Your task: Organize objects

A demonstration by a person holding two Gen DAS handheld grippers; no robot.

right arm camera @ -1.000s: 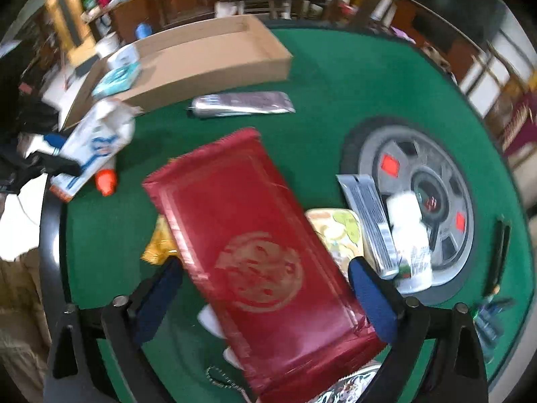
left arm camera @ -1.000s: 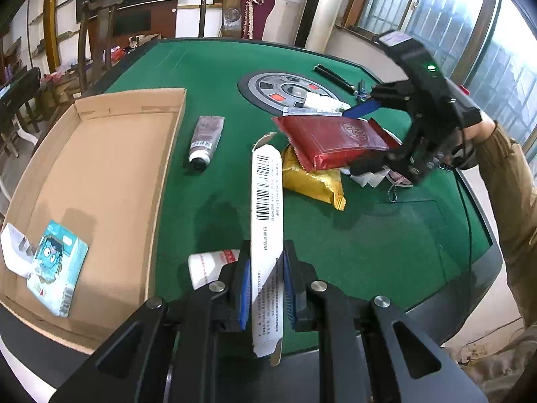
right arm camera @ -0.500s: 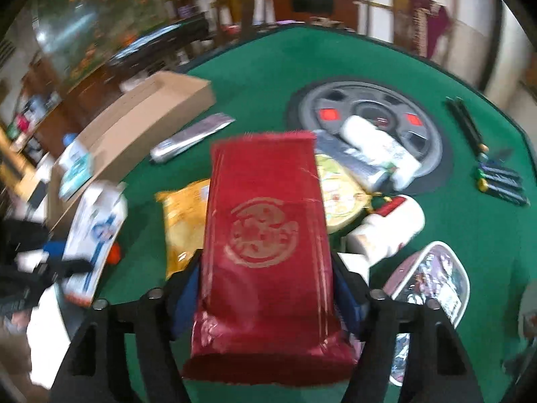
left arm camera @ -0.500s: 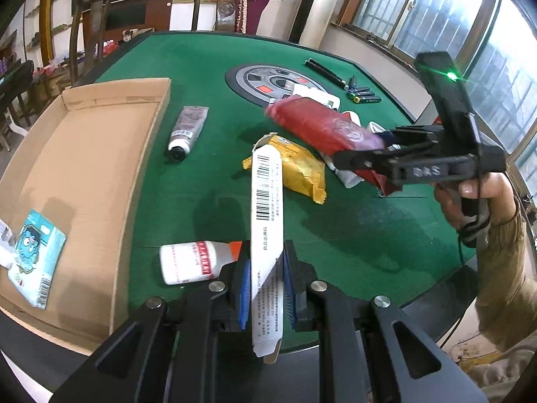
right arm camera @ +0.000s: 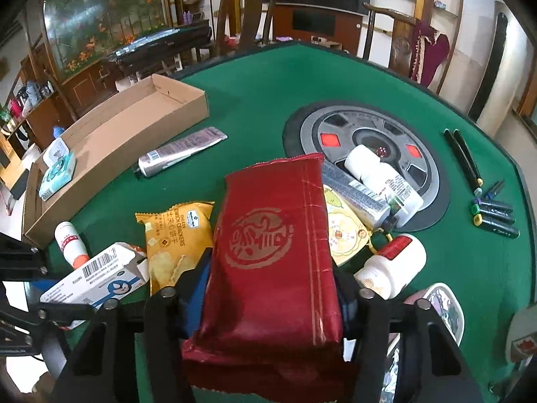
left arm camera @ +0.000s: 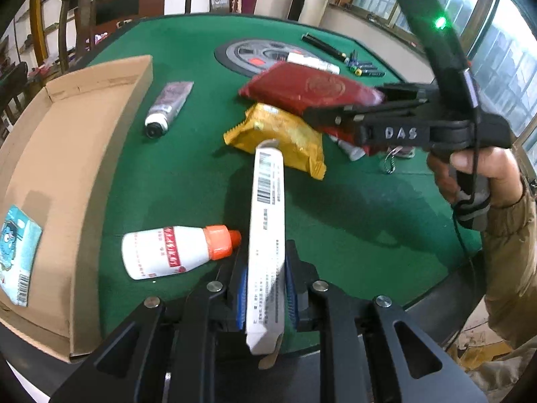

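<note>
Between the left gripper's (left arm camera: 265,282) closed jaws sits a long white carton (left arm camera: 266,235), barcode up, above the green table (left arm camera: 335,221). Beyond it, the right gripper (right arm camera: 272,288) clamps a glossy red packet (right arm camera: 275,252) with a gold seal, held clear of the yellow cracker bag (right arm camera: 174,235). Both loads likely go to the cardboard tray (left arm camera: 67,154) at the left; carrying them level and releasing low over bare cardboard should serve best.

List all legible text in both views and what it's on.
"DAS": side of the right claw.
"CHEESE SANDWICH CRACKERS", only partly clear: yellow snack bag.
Barcodes, small print on white box: unreadable.
Red print on white bottle, seal on red packet: unreadable.
</note>
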